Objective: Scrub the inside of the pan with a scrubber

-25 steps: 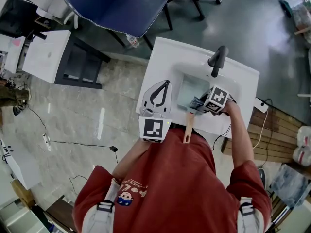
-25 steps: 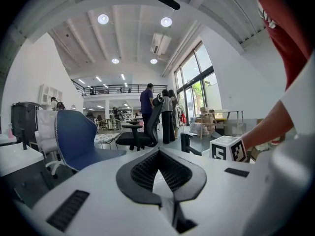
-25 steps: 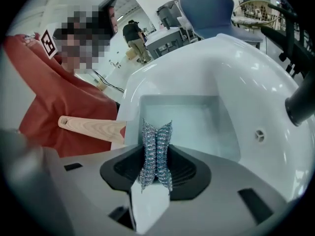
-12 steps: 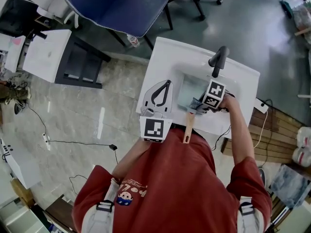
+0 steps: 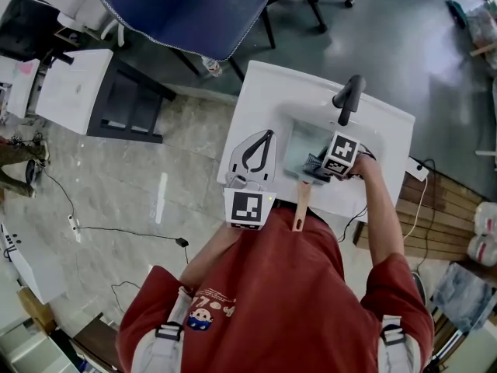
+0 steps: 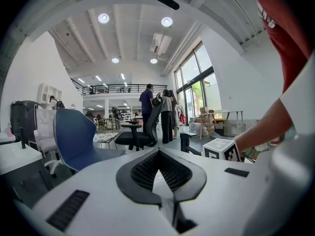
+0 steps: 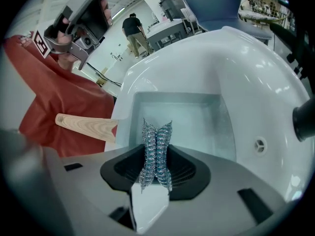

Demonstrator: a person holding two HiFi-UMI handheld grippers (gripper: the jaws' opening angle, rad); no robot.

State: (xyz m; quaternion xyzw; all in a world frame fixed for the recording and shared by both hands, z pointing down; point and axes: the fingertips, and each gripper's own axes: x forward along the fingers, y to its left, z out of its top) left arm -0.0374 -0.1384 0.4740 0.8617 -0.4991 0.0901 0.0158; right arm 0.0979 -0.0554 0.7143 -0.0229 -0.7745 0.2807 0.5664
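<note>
A square pale-teal pan (image 5: 304, 148) (image 7: 182, 119) sits in the white sink (image 5: 311, 84) (image 7: 246, 68). Its wooden handle (image 5: 300, 206) (image 7: 83, 127) sticks out over the near rim toward the person. My right gripper (image 5: 316, 166) (image 7: 156, 149) is shut on a steel-wool scrubber (image 5: 313, 164) (image 7: 156, 141) and hangs over the pan's near edge. Whether the scrubber touches the pan is hidden. My left gripper (image 5: 268, 134) (image 6: 158, 152) rests over the counter left of the basin, shut on nothing, its tips meeting.
A black faucet (image 5: 349, 95) (image 7: 302, 117) stands at the sink's far side, and a drain (image 7: 259, 145) lies beside the pan. A blue chair (image 5: 186, 6) (image 6: 74, 136) and a white side cabinet (image 5: 78, 88) stand beyond. People stand far off in the room.
My right gripper with the scrubber has shifted slightly away from the person over the pan's near part. The left gripper and the pan have stayed put.
</note>
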